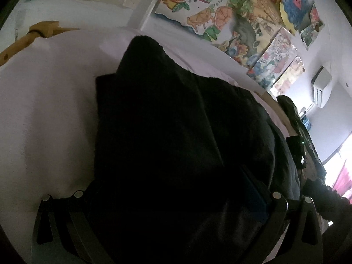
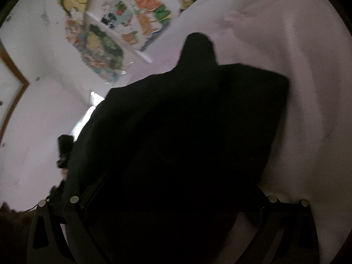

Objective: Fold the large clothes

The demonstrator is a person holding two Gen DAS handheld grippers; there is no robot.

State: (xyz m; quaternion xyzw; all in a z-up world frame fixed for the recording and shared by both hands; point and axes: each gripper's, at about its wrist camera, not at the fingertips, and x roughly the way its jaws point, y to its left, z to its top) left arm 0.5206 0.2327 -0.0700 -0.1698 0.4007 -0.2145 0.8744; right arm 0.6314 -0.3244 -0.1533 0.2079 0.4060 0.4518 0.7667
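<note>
The left gripper [image 1: 176, 209] is buried in a black garment [image 1: 171, 132], its fingertips hidden, so whether its fingers are apart or clamped cannot be told. The right gripper [image 2: 173, 215] is likewise smothered by the same cloth [image 2: 187, 132], and its closure cannot be told either. The garment lies bunched on a white sheet [image 1: 44, 110]. Beyond it, colourful paintings [image 1: 237, 22] cover the wall, beside an air conditioner [image 1: 322, 85].
</note>
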